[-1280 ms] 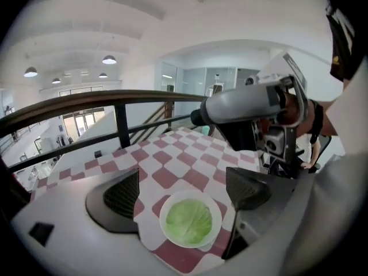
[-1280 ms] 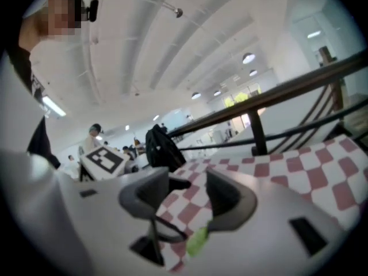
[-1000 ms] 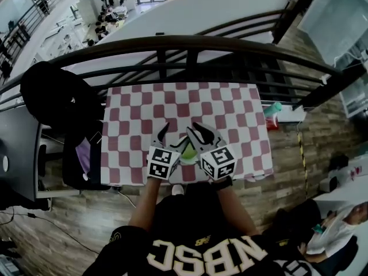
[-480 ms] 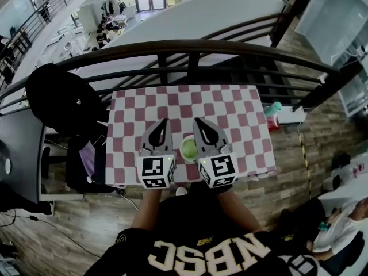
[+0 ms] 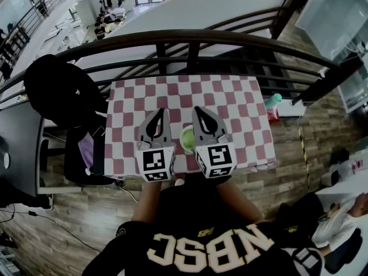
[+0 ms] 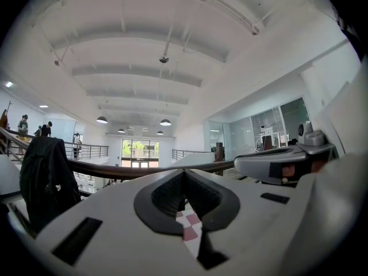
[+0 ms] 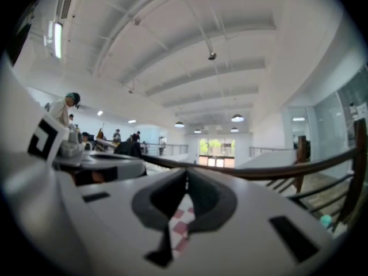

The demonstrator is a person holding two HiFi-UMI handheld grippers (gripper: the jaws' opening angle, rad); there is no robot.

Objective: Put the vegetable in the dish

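A light green dish [image 5: 187,138] sits on the red-and-white checkered table [image 5: 230,96], near its front edge. Something pale lies in it; I cannot make out the vegetable. My left gripper [image 5: 163,112] is just left of the dish, jaws shut and empty, pointing away from me. My right gripper [image 5: 196,109] is just right of it, also shut and empty. The left gripper view tilts up at the ceiling, with the left gripper [image 6: 184,174] shut and only a sliver of cloth showing. The right gripper [image 7: 187,176] looks the same in its own view.
A dark curved railing [image 5: 190,39] runs behind the table. A black chair with a dark jacket [image 5: 57,91] and a purple item [image 5: 86,154] stands at the left. A green bottle [image 5: 272,101] sits off the right edge. Another person [image 5: 339,211] sits at lower right.
Both grippers have gone from open to shut. They drew apart from the dish and now point straight ahead on either side of it.
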